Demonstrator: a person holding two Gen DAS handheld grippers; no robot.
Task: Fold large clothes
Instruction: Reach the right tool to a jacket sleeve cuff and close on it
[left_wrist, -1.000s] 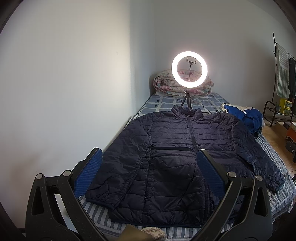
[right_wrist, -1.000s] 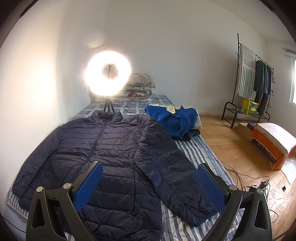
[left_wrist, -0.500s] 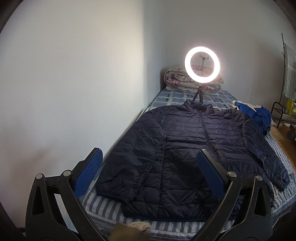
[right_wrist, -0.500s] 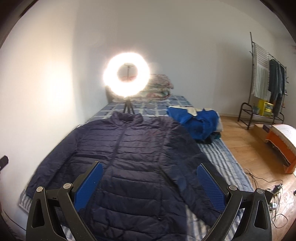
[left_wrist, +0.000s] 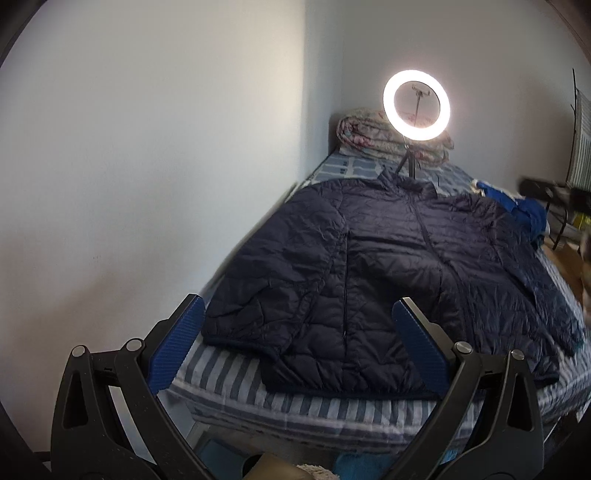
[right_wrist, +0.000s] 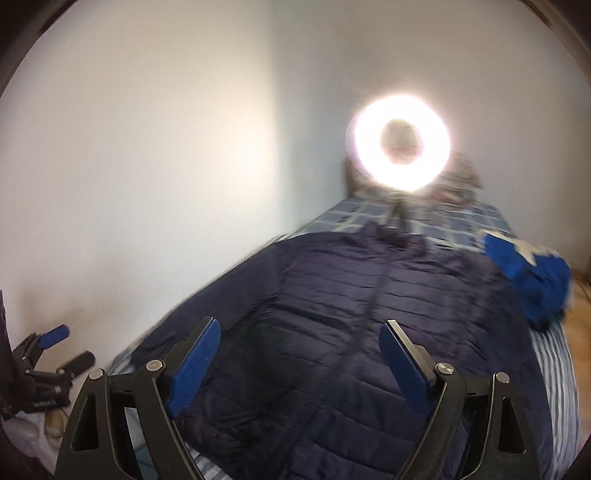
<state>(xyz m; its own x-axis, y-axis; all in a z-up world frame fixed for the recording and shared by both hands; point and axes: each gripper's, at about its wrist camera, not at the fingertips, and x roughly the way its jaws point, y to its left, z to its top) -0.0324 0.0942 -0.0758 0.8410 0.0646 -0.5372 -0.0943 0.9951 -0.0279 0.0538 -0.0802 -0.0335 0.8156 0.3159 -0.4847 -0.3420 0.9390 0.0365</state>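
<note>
Hovering over jacket (right_wrist: 332, 332), right tool (right_wrist: 299, 354) closing slightly, empty, left tool (left_wrist: 295, 332) wide, empty

You've got a navy quilted jacket (left_wrist: 388, 258) on a blue-white striped bed (left_wrist: 236, 373), royal-blue garment (right_wrist: 532, 280) beside it, blue-padded black fingers (left_wrist: 417, 343).

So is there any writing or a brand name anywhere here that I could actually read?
None can be read.
Small white print on the body of the left gripper: too blurred to read.
Jacket: no label or logo shows.
Ring light: no marking shows.
</note>
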